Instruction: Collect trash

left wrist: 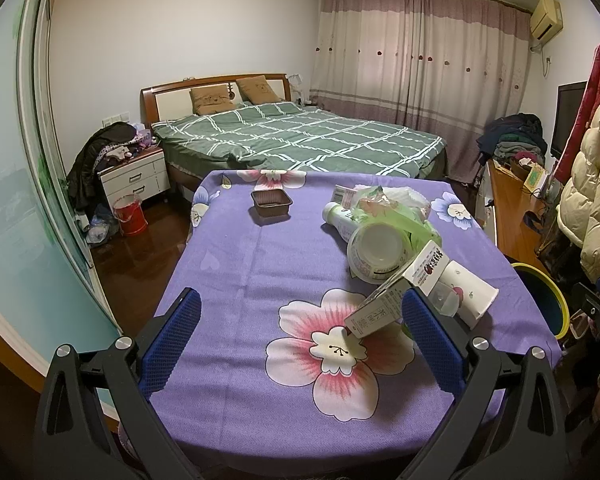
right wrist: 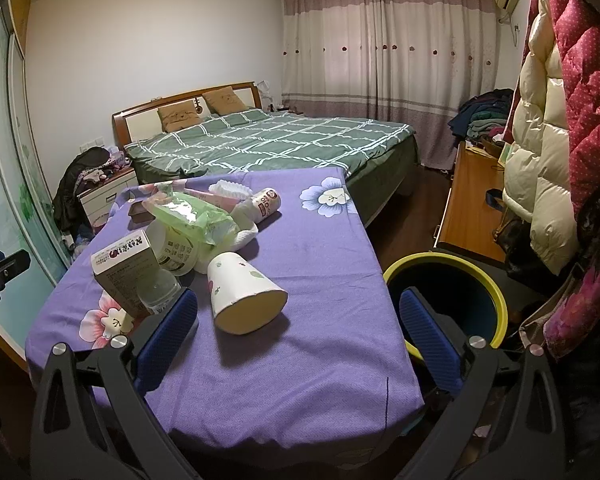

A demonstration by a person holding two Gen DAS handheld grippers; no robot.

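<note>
My left gripper (left wrist: 300,320) is spread wide and holds nothing, above the purple flowered cloth (left wrist: 260,248). The brown tray (left wrist: 271,202) stands alone to the left. Right of it the trash lies in one heap: a carton (left wrist: 396,296) leaning on a clear bottle (right wrist: 158,290), mostly hidden, one white tub (left wrist: 376,252), a green bag (right wrist: 188,216) covering smaller packs I cannot count, and one paper cup (right wrist: 244,296) on its side. My right gripper (right wrist: 298,316) is also released and empty; its right finger stands before the yellow-rimmed bin (right wrist: 488,280), beside the table.
</note>
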